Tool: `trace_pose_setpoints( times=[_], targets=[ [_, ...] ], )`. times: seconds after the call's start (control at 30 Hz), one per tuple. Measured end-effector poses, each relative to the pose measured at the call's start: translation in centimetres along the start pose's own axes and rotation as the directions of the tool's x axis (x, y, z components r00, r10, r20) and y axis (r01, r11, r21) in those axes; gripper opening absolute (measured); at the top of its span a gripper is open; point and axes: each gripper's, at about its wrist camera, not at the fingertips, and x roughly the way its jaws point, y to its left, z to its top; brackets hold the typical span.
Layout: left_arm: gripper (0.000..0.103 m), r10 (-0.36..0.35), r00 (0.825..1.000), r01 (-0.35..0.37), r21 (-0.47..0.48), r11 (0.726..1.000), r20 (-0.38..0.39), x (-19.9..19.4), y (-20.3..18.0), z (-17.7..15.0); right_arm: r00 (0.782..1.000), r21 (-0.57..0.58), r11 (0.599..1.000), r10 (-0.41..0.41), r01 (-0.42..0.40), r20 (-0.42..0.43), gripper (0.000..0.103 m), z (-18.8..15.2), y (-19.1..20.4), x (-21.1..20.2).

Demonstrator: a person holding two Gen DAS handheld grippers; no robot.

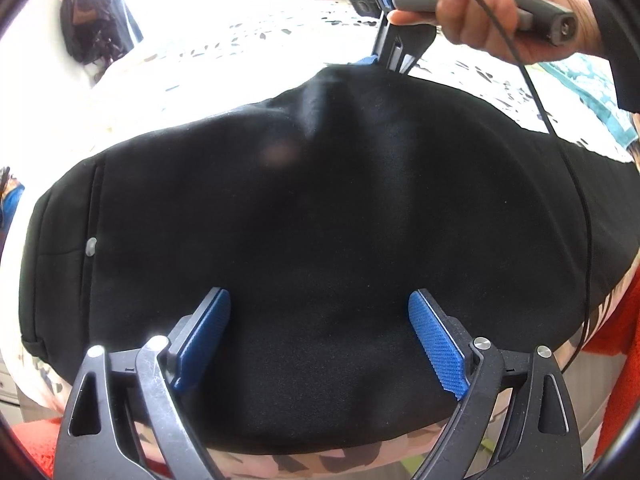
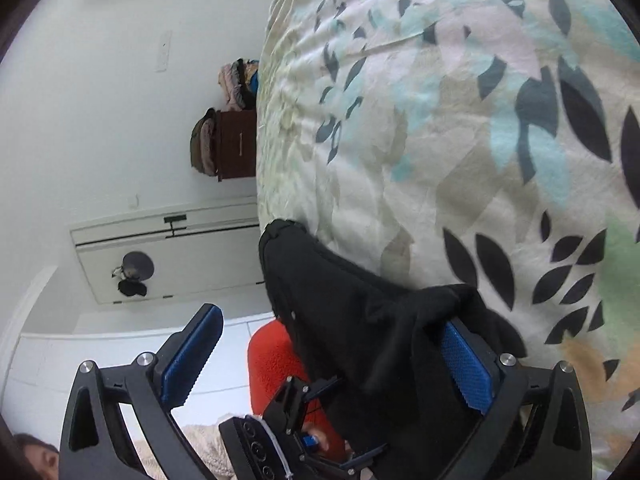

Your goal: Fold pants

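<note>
Spread across a leaf-print bedspread [image 2: 460,128], near its edge: black pants [image 1: 320,220], already doubled into a broad dark slab, waistband button [image 1: 91,246] toward one end. Poised low over the near hem, left gripper [image 1: 320,336], jaws wide apart, gripping nothing. At the far edge, right gripper [image 1: 394,58], steered by a hand [image 1: 492,8], jaws open in its own view, one blue pad [image 2: 468,364] tucked beneath a lifted fold of cloth, nothing pinched yet. Likely step: seizing both edges for the next fold. Best done by closing on all layers together, lifting evenly, keeping the hems aligned.
</note>
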Motion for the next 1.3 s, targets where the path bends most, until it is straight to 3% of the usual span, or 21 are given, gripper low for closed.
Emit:
trace_pose_setpoints(
  times=[0.07,0.17,0.23,0.37,0.43,0.47,0.5,0.53,0.63,0.7,0.73,0.8,0.83,0.9,0.93,0.97,1.03,1.1,1.17,1.23,1.3],
  targets=[
    [0.093,0.001,1.000,-0.001,0.002,1.000,0.000,0.0,-0.2,0.0,0.991,0.037,0.997,-0.065,0.061,0.120,0.103,0.6,-0.6,-2.1],
    [0.092,-0.008,1.000,0.008,-0.005,1.000,-0.003,-0.2,-0.2,0.2,0.940,0.025,0.991,-0.136,0.135,0.312,0.103,0.3,0.6,-6.8],
    [0.092,-0.031,0.999,0.031,-0.036,0.999,0.006,-1.0,0.3,0.8,0.910,-0.046,0.961,-0.240,0.271,0.339,0.103,-0.9,3.1,-8.5],
    [0.092,-0.091,0.980,0.110,-0.098,0.989,0.179,-3.8,2.1,2.6,0.855,-0.233,0.850,-0.379,0.473,0.353,0.103,-9.0,7.9,-7.3],
    [0.092,-0.076,0.984,0.092,-0.094,0.991,0.164,-2.5,2.6,3.8,0.812,-0.225,0.813,-0.427,0.538,0.397,0.103,-14.5,7.6,-6.3],
    [0.092,-0.051,0.991,0.063,-0.097,0.993,0.127,-1.1,2.9,4.2,0.778,-0.194,0.791,-0.469,0.581,0.419,0.103,-17.3,6.7,-5.7],
    [0.092,-0.013,0.997,0.022,-0.110,0.994,0.077,0.5,3.5,4.5,0.726,-0.150,0.756,-0.524,0.637,0.446,0.103,-20.1,5.4,-5.3],
    [0.092,0.034,0.999,-0.030,-0.132,0.991,0.029,1.9,4.2,4.4,0.667,-0.099,0.718,-0.575,0.689,0.473,0.103,-22.6,4.1,-5.4],
    [0.092,0.061,0.997,-0.050,-0.185,0.981,0.054,1.8,4.9,4.3,0.475,0.020,0.570,-0.703,0.821,0.529,0.103,-28.2,0.5,-4.9],
    [0.092,0.084,0.995,-0.074,-0.184,0.980,0.048,0.8,4.0,4.4,0.403,0.090,0.509,-0.767,0.856,0.499,0.103,-30.3,-1.8,-5.2],
    [0.092,0.065,0.995,-0.051,-0.178,0.983,0.076,-0.1,3.4,4.3,0.395,0.131,0.518,-0.770,0.845,0.500,0.103,-31.2,-2.3,-6.0],
    [0.092,0.012,0.992,0.007,-0.151,0.989,0.126,-1.8,1.8,3.8,0.410,0.159,0.587,-0.710,0.794,0.573,0.103,-33.5,-1.4,-7.6],
    [0.092,-0.011,0.991,0.027,-0.121,0.992,0.134,-2.3,0.6,3.6,0.389,0.169,0.586,-0.699,0.793,0.600,0.103,-34.3,-0.9,-8.0],
    [0.092,-0.022,0.993,0.026,-0.031,0.999,0.112,-2.0,-1.8,3.6,0.341,0.191,0.544,-0.724,0.817,0.600,0.103,-34.8,-0.8,-7.7],
    [0.092,-0.007,0.996,0.006,0.011,1.000,0.086,-1.4,-3.0,3.4,0.330,0.199,0.513,-0.756,0.835,0.565,0.103,-34.7,-1.6,-7.3],
    [0.092,0.014,0.999,-0.016,0.044,0.999,0.046,-0.4,-3.6,2.9,0.321,0.204,0.486,-0.784,0.850,0.531,0.103,-34.5,-2.6,-6.9],
    [0.093,0.024,1.000,-0.025,0.039,0.999,0.017,0.6,-3.5,1.8,0.329,0.195,0.456,-0.824,0.868,0.462,0.103,-33.7,-4.5,-5.5],
    [0.093,0.006,1.000,-0.006,-0.011,1.000,0.019,-0.1,-2.5,1.8,0.307,0.195,0.449,-0.813,0.872,0.495,0.103,-34.2,-4.0,-5.7],
    [0.092,0.004,0.999,-0.003,-0.024,1.000,0.039,-1.2,-2.1,1.6,0.311,0.186,0.474,-0.778,0.861,0.547,0.103,-34.6,-2.7,-6.4],
    [0.092,0.006,0.997,-0.005,-0.021,1.000,0.071,-2.2,-2.0,1.3,0.273,0.186,0.456,-0.761,0.870,0.589,0.103,-35.0,-1.8,-6.8],
    [0.092,0.011,0.998,-0.009,-0.025,1.000,0.068,-2.2,-2.0,1.3,0.258,0.191,0.440,-0.769,0.878,0.585,0.103,-34.9,-2.1,-7.0]
  ],
)
